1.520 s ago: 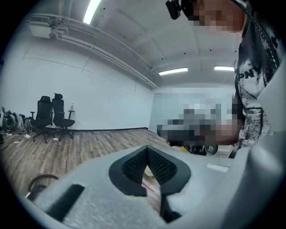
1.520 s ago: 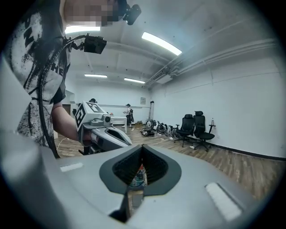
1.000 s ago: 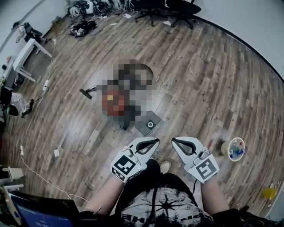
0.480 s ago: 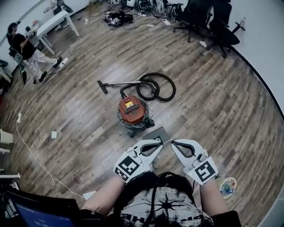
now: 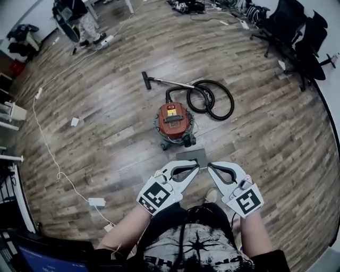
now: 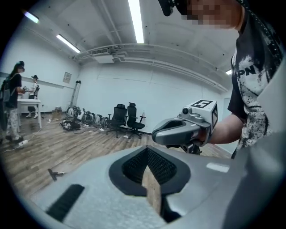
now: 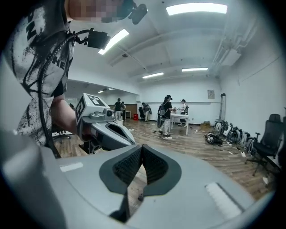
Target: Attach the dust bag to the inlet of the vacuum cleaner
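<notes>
A red vacuum cleaner (image 5: 172,122) stands on the wooden floor in the head view. Its black hose (image 5: 213,99) is coiled behind it and its wand (image 5: 166,81) lies to the left. A flat grey dust bag (image 5: 187,156) lies on the floor in front of the vacuum. My left gripper (image 5: 194,166) and right gripper (image 5: 210,167) hover side by side just on my side of the bag, tips close together. Both are shut with nothing between their jaws. The left gripper view shows its own jaws (image 6: 147,151) shut and the right gripper (image 6: 184,129) beside them. The right gripper view shows its jaws (image 7: 142,148) shut.
Black office chairs (image 5: 297,32) stand at the far right near the wall. A white cable (image 5: 50,154) with a power adapter (image 5: 96,202) trails over the floor on the left. A person (image 5: 79,16) stands at the far left, and a laptop (image 5: 42,260) sits at the bottom left.
The head view has swung round, so the vacuum and the grey bag now lie straight ahead of the gripper tips. Both grippers turned along with it and stayed shut.
</notes>
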`<action>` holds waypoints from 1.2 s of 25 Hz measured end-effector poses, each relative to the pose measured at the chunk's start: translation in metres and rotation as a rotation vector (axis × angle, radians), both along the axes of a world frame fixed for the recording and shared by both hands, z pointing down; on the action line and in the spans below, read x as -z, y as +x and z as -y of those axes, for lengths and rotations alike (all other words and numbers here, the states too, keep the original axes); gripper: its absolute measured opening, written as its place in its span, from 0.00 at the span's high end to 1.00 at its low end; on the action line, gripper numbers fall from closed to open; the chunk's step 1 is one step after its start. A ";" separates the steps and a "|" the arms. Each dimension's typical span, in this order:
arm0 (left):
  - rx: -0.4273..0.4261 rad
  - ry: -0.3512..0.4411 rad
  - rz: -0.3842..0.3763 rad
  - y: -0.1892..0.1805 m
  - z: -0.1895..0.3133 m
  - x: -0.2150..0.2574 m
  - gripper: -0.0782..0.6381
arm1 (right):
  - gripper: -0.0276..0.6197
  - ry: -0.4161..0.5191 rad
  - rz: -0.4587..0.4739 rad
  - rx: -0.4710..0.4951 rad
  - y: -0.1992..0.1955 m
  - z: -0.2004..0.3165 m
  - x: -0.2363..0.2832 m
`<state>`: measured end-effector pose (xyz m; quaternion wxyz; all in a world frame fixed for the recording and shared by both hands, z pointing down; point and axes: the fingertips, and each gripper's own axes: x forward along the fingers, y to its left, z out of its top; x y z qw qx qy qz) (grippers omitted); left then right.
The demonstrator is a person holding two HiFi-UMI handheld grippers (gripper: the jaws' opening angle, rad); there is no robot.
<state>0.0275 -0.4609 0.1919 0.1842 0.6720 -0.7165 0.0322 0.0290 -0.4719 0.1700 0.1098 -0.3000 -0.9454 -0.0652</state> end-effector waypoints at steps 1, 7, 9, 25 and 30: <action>0.038 -0.002 -0.005 -0.002 0.003 -0.002 0.89 | 0.95 0.003 -0.010 0.038 -0.001 0.003 -0.005; 0.208 -0.006 -0.033 -0.012 0.013 -0.018 0.89 | 0.95 0.072 -0.117 0.204 0.003 0.027 -0.059; 0.232 -0.017 -0.044 -0.015 0.010 -0.026 0.89 | 0.95 0.106 -0.166 0.242 0.004 0.028 -0.081; 0.013 -0.054 0.046 -0.074 0.039 -0.261 0.89 | 0.70 0.353 -0.708 0.283 0.021 0.027 -0.548; -0.044 -0.070 0.132 -0.088 0.039 -0.391 0.89 | 0.63 0.496 -0.789 0.357 0.042 0.036 -0.749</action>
